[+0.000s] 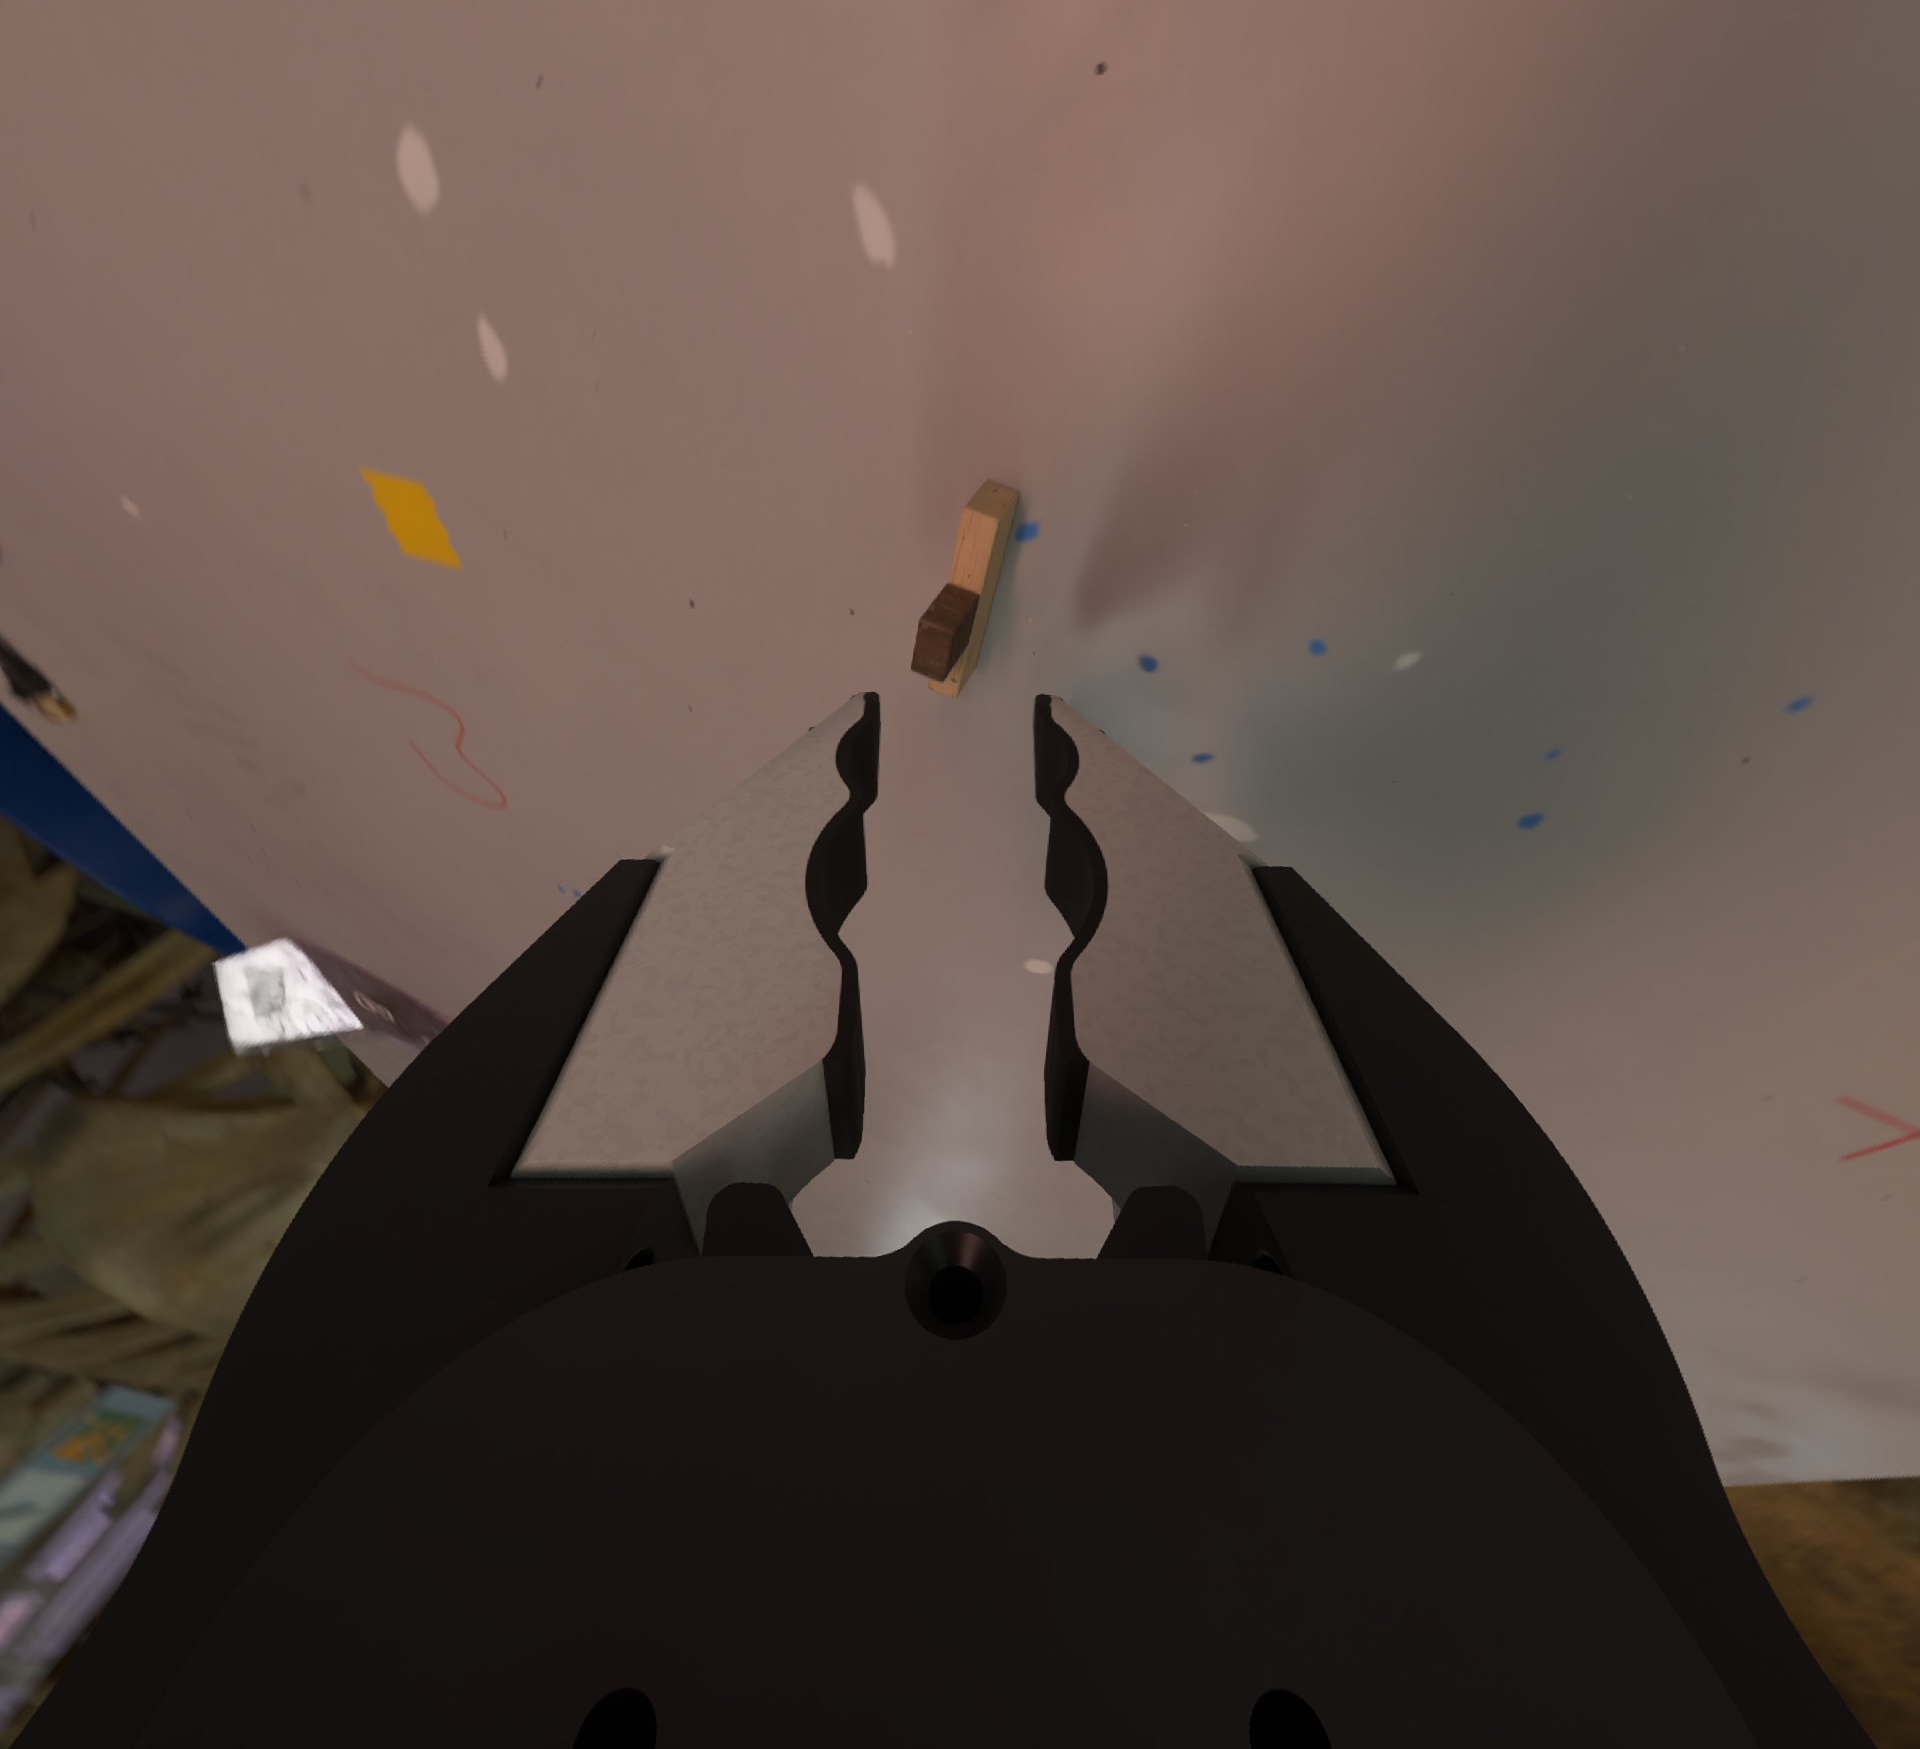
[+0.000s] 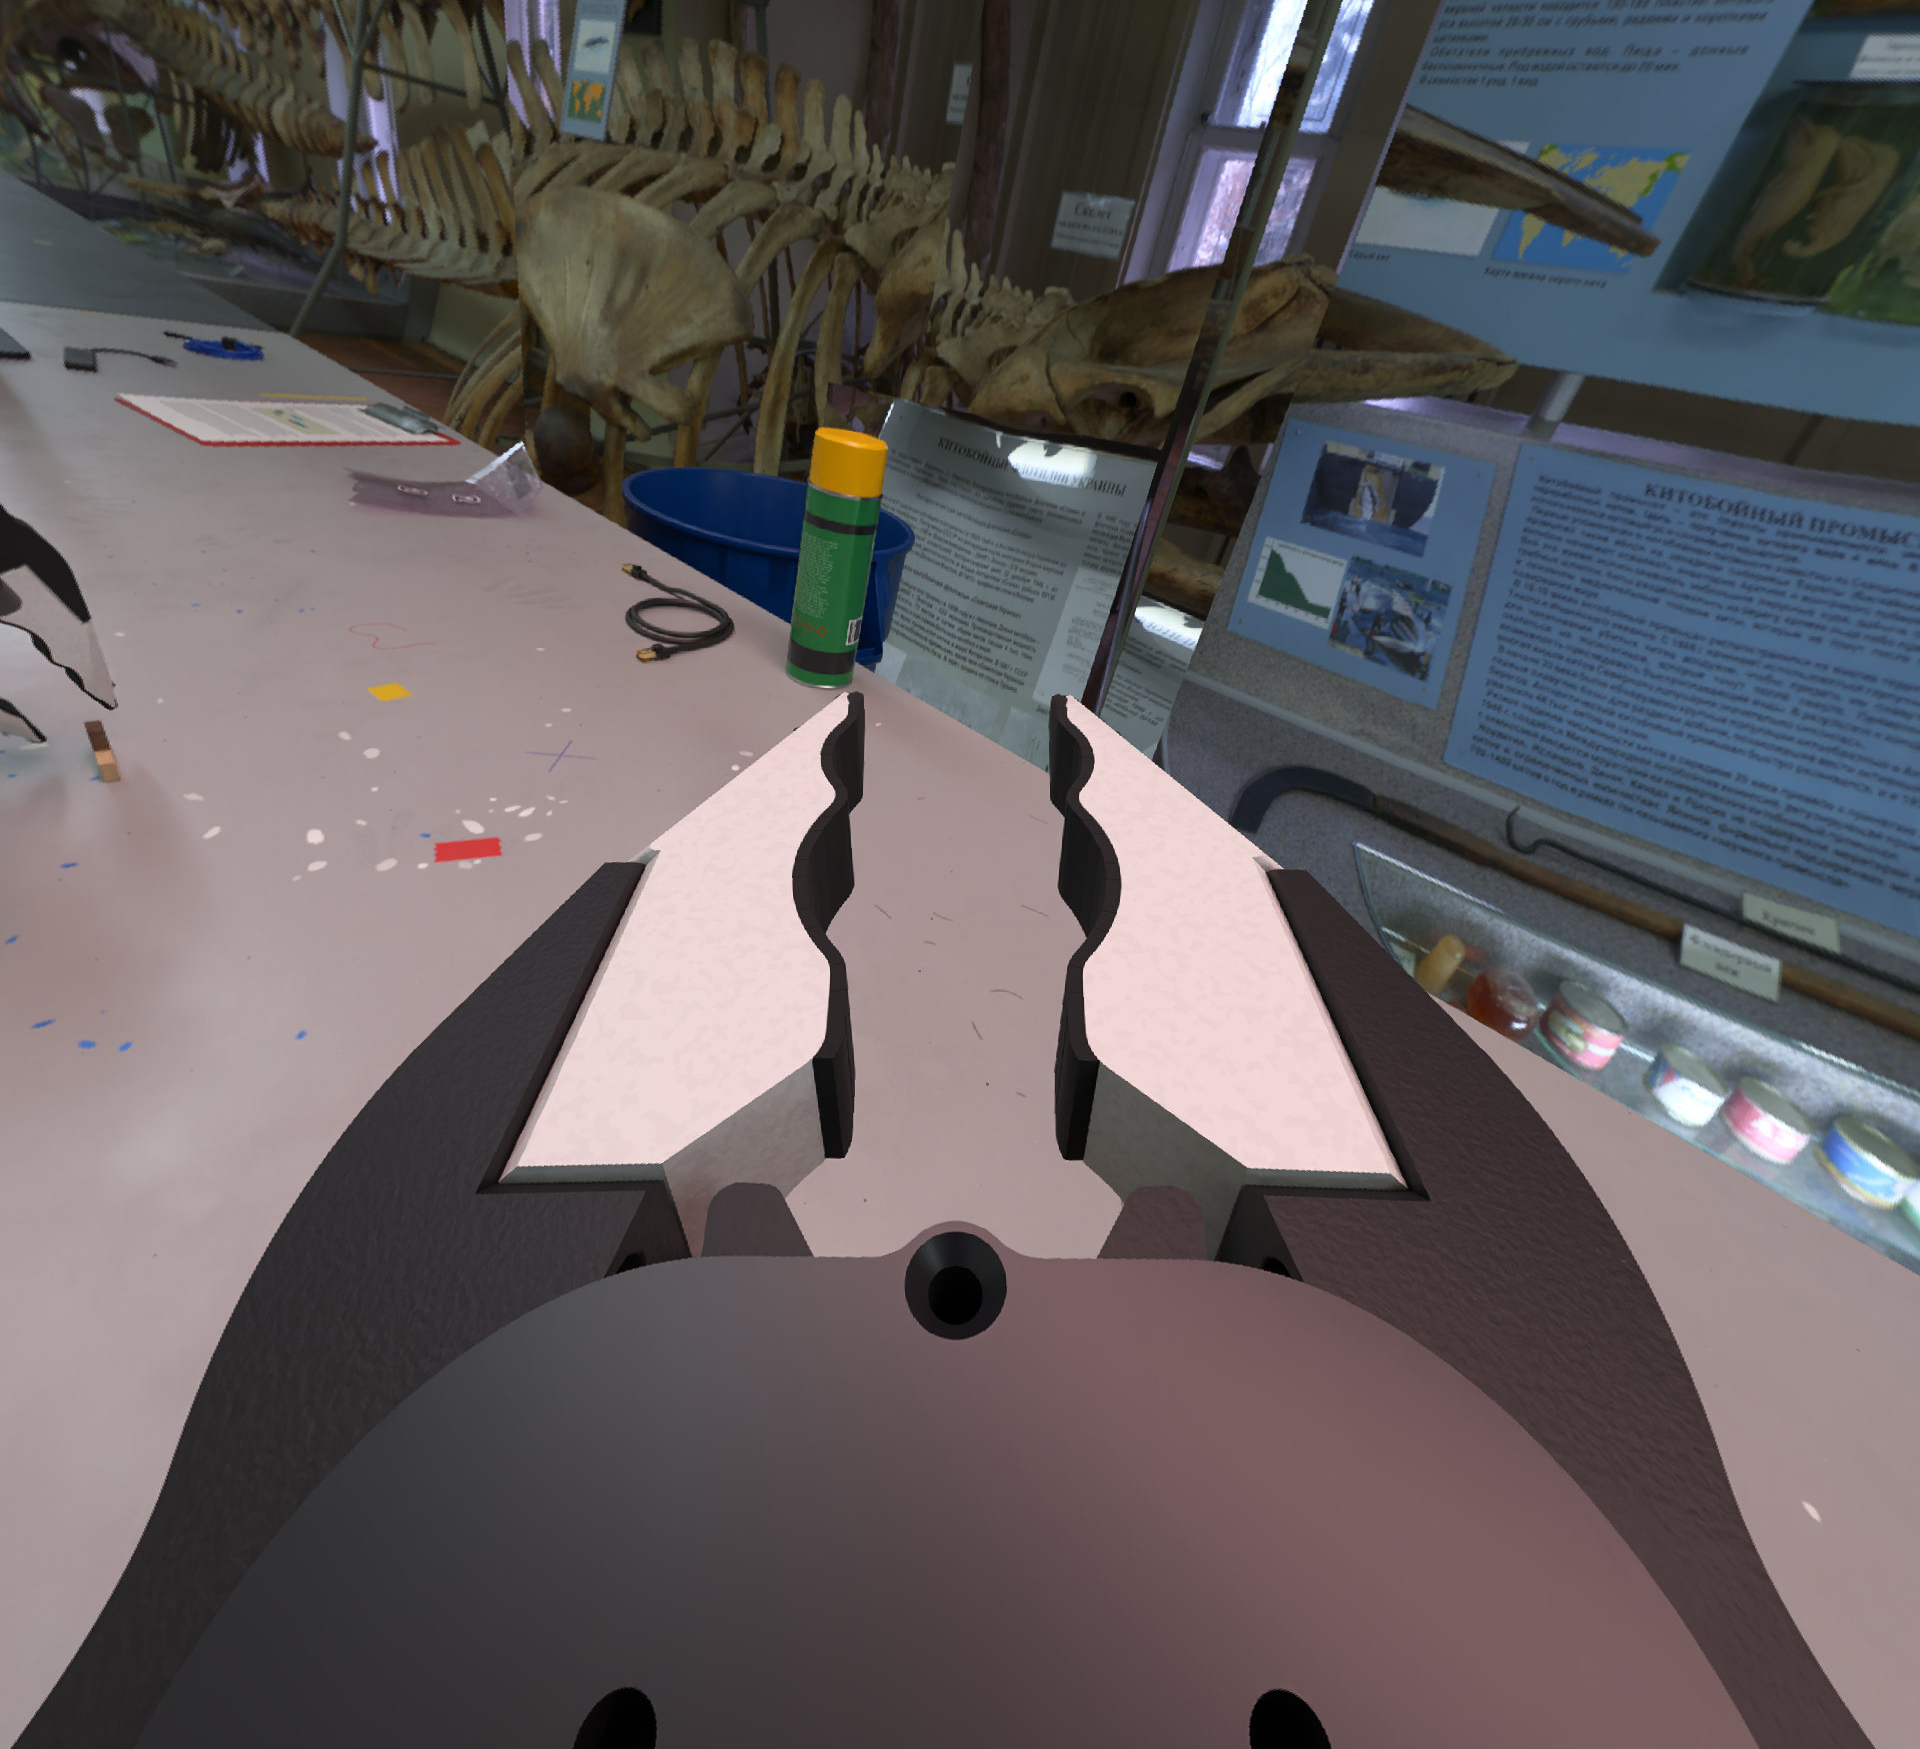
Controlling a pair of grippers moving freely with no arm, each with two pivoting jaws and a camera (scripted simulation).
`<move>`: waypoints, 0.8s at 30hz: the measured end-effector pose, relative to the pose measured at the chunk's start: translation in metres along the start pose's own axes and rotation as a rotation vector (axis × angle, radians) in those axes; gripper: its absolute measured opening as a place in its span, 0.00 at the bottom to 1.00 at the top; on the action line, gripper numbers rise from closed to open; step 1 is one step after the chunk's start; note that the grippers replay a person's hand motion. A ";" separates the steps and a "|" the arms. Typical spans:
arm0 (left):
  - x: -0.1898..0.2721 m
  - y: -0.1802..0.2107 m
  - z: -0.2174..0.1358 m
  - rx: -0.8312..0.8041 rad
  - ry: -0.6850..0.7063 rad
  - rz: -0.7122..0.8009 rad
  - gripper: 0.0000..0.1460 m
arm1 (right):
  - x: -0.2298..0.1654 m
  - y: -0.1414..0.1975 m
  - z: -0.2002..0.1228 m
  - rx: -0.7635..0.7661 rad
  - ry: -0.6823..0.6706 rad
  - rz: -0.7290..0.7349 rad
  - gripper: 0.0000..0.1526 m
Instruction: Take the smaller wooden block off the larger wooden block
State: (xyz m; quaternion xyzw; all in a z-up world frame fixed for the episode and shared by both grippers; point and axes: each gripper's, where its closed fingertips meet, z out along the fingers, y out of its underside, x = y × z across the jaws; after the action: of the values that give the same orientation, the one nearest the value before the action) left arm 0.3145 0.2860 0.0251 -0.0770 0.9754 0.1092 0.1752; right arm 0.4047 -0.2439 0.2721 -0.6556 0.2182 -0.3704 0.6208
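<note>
A small dark brown block (image 1: 943, 628) sits on one end of a longer pale wooden block (image 1: 978, 575) that lies flat on the pale table. My left gripper (image 1: 956, 700) looks down at them, open and empty, its tips just short of the blocks. In the right wrist view the stacked blocks (image 2: 101, 751) show small at the far left, with the left gripper's fingers (image 2: 62, 650) right above them. My right gripper (image 2: 956, 702) is open and empty, low over the table, far to the right of the blocks.
A green spray can with a yellow cap (image 2: 836, 556) stands near the table edge. A coiled black cable (image 2: 677, 627), a clipboard (image 2: 281, 421) and a blue tub (image 2: 727, 525) lie beyond. Coloured tape marks (image 2: 468, 850) and paint spots dot the table (image 1: 1351, 972).
</note>
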 end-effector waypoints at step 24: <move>-0.023 0.002 -0.053 0.346 -0.087 -0.152 0.05 | -0.026 0.013 0.024 -0.112 -0.085 -0.081 0.23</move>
State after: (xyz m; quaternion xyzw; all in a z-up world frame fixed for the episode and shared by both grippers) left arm 0.3183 0.2781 0.0820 -0.1144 0.9625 -0.0702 0.2357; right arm 0.4089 -0.2102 0.2547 -0.7128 0.1854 -0.3544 0.5762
